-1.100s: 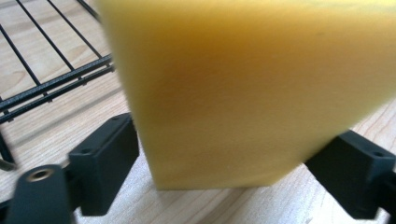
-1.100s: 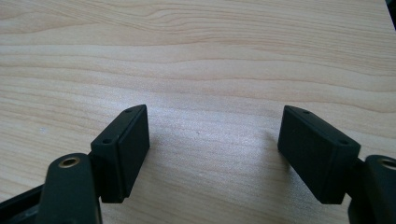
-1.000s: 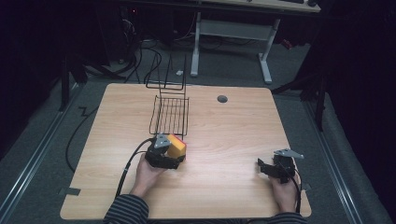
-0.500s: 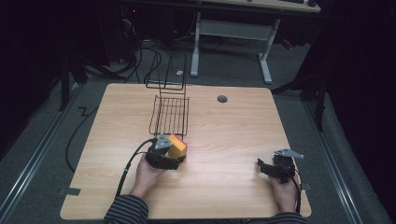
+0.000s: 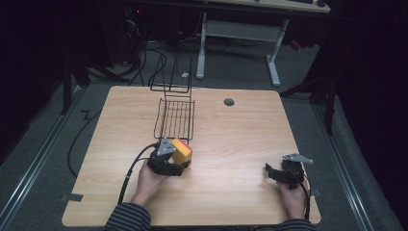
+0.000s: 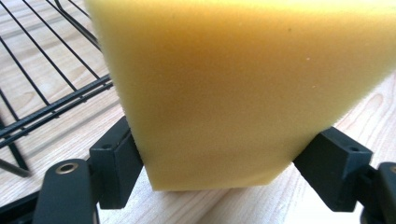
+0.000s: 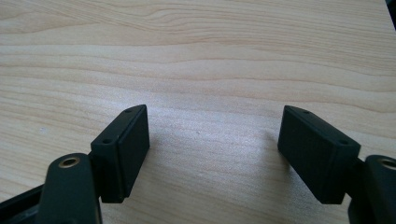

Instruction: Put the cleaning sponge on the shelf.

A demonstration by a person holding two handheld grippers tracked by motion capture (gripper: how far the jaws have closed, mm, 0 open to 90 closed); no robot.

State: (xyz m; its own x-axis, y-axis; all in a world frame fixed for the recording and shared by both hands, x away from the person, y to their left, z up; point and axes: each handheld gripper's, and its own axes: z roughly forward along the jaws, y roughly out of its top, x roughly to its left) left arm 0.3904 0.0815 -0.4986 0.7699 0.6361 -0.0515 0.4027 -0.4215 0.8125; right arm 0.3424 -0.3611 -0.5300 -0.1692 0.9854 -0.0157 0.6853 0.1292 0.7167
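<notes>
The left gripper (image 5: 179,159) sits on the near-left part of the table (image 5: 240,134), held by the left hand (image 5: 151,177). Its jaws are clamped on a yellow sponge (image 5: 182,151) with a red top face. In the left gripper view the sponge (image 6: 233,88) is pinched at its lower corners by the two black jaws, with the wood showing just beneath it; whether it touches the table cannot be told.

Just beyond the sponge stands a black wire rack (image 5: 175,118), its near edge close to the sponge but apart from it. Its flat grid lies on the table and a taller wire frame rises at its far end. In the left gripper view the rack (image 6: 51,88) runs across the upper left, right beside the left jaw.

The right gripper (image 5: 275,174) rests at the near-right part of the table, well apart from the sponge and rack, with the right hand (image 5: 291,195) behind it. Its jaws stand wide apart with nothing between them; the right gripper view shows bare wood grain (image 7: 201,60) in the gap.

A round cable hole (image 5: 229,102) lies toward the far edge, right of the rack. A black cable (image 5: 132,168) trails from the left gripper toward the near edge. Beyond the table are desk legs (image 5: 274,62) and tangled cables (image 5: 144,57) on a dark floor.
</notes>
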